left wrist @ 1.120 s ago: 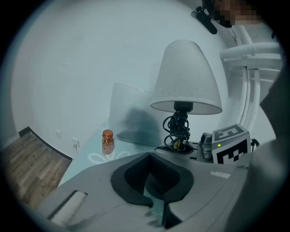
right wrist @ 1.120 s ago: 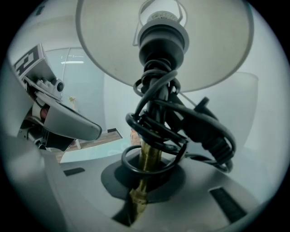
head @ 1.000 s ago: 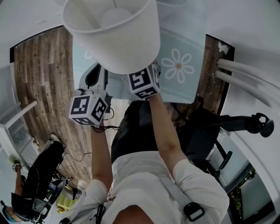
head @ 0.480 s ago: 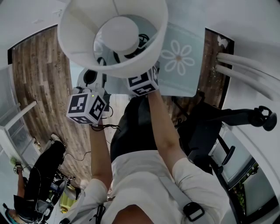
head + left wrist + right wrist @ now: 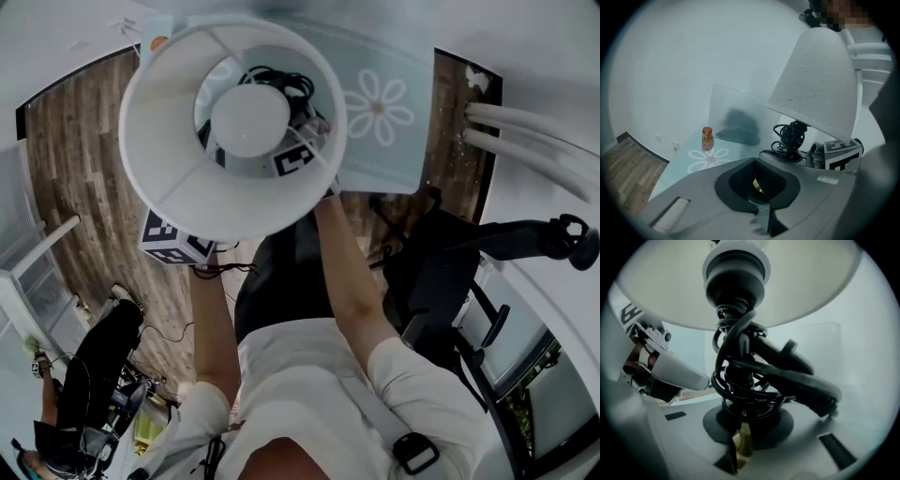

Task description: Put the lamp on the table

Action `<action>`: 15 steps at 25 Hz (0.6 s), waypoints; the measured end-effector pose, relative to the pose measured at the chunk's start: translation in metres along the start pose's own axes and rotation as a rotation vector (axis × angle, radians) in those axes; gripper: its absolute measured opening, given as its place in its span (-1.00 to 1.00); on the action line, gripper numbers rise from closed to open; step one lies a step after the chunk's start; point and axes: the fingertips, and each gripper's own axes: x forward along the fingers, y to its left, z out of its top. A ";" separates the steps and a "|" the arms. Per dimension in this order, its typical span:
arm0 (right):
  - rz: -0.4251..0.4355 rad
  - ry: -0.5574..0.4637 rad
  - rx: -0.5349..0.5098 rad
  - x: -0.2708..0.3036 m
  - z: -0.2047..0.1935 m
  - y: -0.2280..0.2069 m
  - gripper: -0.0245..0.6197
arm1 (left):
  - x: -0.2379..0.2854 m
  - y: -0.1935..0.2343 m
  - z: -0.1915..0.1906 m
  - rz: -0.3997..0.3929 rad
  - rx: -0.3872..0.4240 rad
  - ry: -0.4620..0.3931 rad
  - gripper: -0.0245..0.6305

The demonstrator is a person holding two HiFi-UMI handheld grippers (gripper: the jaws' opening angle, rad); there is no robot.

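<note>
The lamp's white shade [image 5: 159, 178] fills the upper head view, its top opening and bulb [image 5: 248, 120] facing me. It stands over the teal daisy-print table [image 5: 394, 159]. Black cord is coiled round the stem [image 5: 745, 376], which sits between the jaws of my right gripper [image 5: 745, 427]. Those jaws have just been opening but are still close around the stem. The right gripper's marker cube [image 5: 295, 159] shows through the shade. My left gripper [image 5: 759, 185] hangs shut and empty just left of the lamp [image 5: 815, 89], and its cube [image 5: 173, 246] peeks out under the shade.
A small bottle with orange contents [image 5: 707, 138] stands on the table near a clear upright panel [image 5: 736, 117]. A black office chair [image 5: 469, 272] is to my right, white bars [image 5: 534, 159] beyond it. Another person [image 5: 84, 375] sits on the wooden floor at lower left.
The lamp has swung from tilted away to facing me with its top opening, and its shade now covers both grippers' cubes in part. The right gripper moved slightly; the left one stayed.
</note>
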 end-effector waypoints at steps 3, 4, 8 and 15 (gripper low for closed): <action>-0.008 -0.034 0.013 -0.006 0.001 0.002 -0.78 | -0.003 -0.003 -0.006 -0.002 0.001 0.004 -0.93; -0.013 -0.043 0.016 -0.008 0.001 0.002 -0.77 | -0.004 -0.004 -0.008 -0.005 0.002 0.004 -0.93; -0.034 -0.064 0.010 -0.015 -0.002 0.002 -0.68 | -0.005 -0.009 -0.013 -0.019 -0.001 0.001 -0.93; -0.054 -0.069 -0.006 -0.031 -0.006 0.004 -0.62 | -0.008 -0.020 -0.018 -0.044 -0.001 -0.009 -0.93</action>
